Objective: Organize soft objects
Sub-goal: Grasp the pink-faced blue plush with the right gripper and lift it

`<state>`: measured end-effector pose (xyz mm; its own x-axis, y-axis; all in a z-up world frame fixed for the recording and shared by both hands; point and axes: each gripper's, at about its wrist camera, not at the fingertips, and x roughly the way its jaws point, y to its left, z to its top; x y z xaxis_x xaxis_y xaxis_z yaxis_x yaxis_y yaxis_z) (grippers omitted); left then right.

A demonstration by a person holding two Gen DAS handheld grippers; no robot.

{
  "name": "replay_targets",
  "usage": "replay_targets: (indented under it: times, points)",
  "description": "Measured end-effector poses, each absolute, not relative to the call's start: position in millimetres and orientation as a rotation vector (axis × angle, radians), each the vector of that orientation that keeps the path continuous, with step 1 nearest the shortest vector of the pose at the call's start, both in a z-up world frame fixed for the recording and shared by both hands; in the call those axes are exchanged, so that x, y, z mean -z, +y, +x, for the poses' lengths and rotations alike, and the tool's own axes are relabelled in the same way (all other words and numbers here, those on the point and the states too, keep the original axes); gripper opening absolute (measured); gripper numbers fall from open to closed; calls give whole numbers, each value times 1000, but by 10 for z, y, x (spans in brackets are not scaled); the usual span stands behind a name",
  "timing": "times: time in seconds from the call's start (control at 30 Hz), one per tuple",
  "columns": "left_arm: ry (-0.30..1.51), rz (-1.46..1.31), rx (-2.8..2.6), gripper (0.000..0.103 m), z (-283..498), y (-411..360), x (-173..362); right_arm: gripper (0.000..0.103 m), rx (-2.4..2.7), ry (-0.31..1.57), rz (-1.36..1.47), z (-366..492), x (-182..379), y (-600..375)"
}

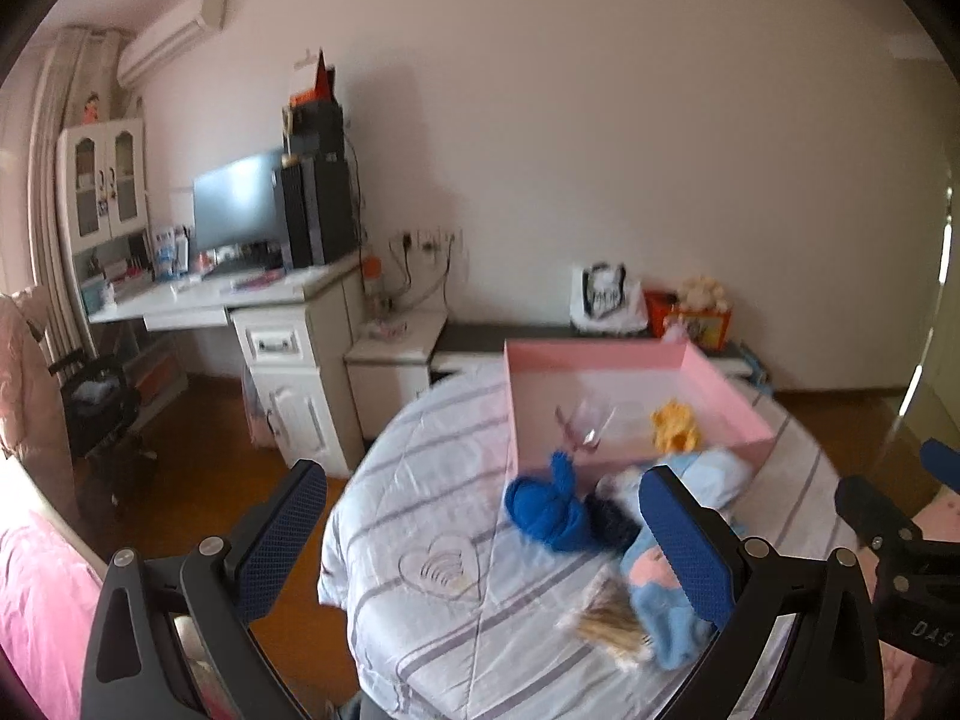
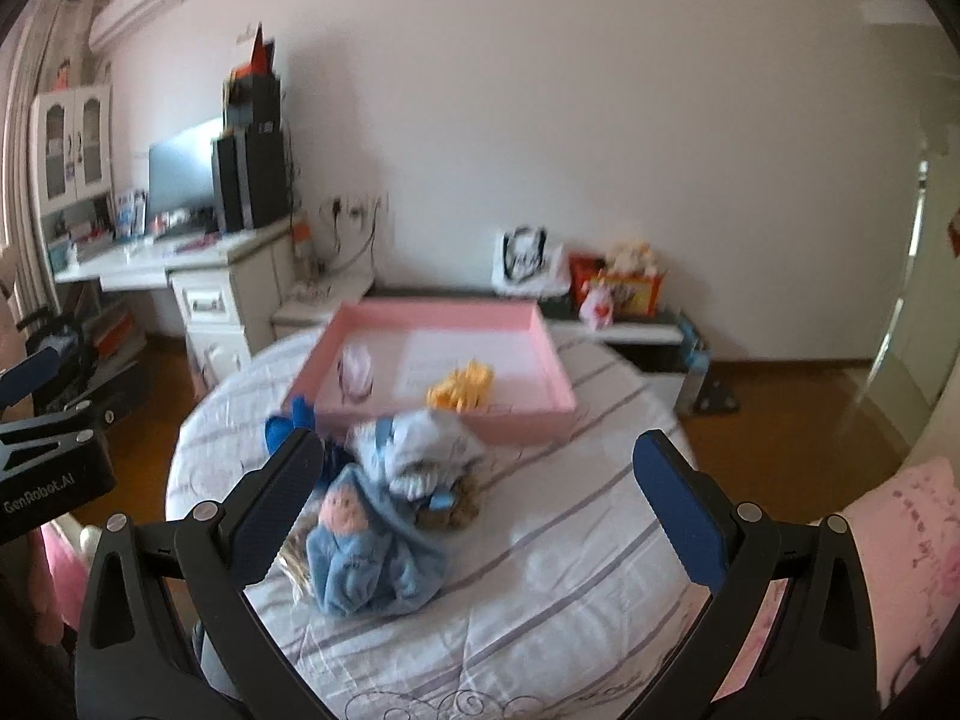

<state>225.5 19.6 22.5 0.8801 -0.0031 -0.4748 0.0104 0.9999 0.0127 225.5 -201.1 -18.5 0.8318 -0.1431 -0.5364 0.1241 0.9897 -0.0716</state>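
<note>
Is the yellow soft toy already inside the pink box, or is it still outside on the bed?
Inside. The yellow toy lies on the floor of the pink box, within its walls, in both views.

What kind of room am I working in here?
Most likely a bedroom that doubles as a study: a quilted bed holding the pink tray, a computer desk with monitor, and a wall air conditioner.

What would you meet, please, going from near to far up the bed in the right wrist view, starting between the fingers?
Pale blue plush garment with a pink face patch → light blue and white soft toy → yellow plush toy lying in the shallow pink box → low white shelf holding bags against the wall.
</note>
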Motion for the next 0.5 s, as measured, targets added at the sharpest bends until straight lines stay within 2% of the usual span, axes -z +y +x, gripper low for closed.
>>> replay_targets:
  times: [0.5]
  points:
    - [735, 55, -47, 103, 3104, 471, 581, 103, 48, 904, 1, 2898, 1153, -1912]
